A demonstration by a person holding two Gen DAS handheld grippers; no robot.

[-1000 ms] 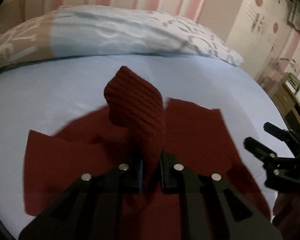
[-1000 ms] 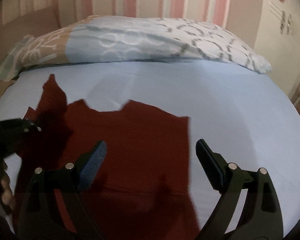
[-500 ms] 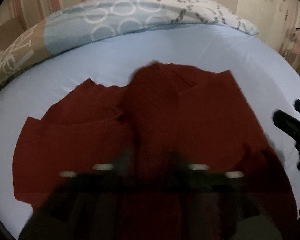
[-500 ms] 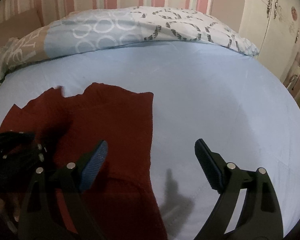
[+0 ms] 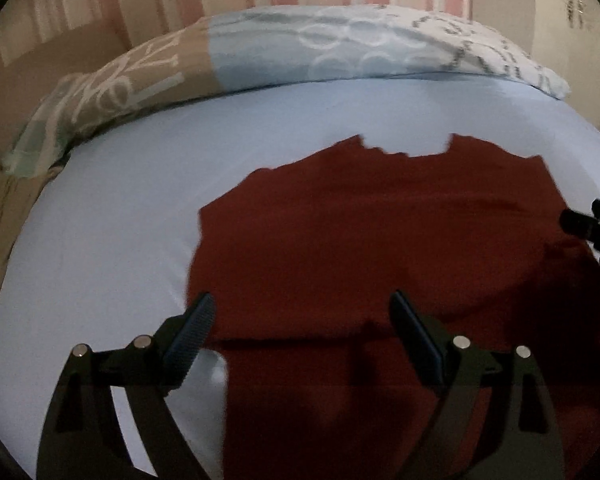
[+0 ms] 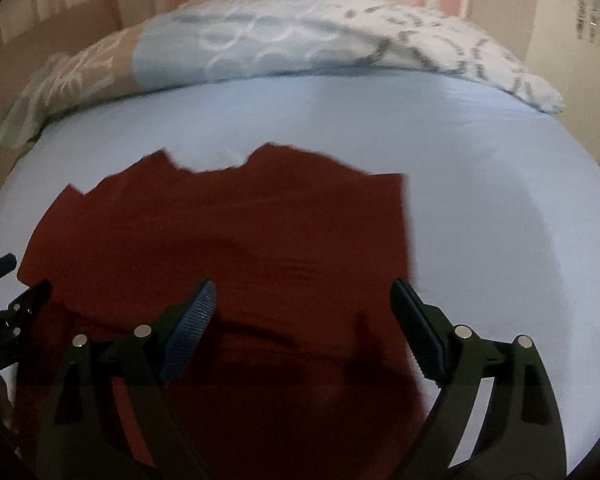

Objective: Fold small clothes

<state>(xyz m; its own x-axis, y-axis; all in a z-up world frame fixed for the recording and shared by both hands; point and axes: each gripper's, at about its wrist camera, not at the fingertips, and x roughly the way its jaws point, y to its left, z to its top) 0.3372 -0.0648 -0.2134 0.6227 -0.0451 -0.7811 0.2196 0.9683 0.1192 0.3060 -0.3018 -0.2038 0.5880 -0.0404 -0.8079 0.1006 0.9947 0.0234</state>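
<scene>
Left gripper (image 5: 302,314) opening empty above red garment (image 5: 380,248); right gripper (image 6: 302,304) wide, its view alone showing the garment's right edge.

Both views are dim and soft with slight motion blur, most visible along the far edge of the red garment (image 5: 380,240). Near that garment's closest edge the gripper fingers cast dark shadows, and fisheye distortion bends the pale blue sheet (image 6: 480,168) and darkens the corners.
</scene>
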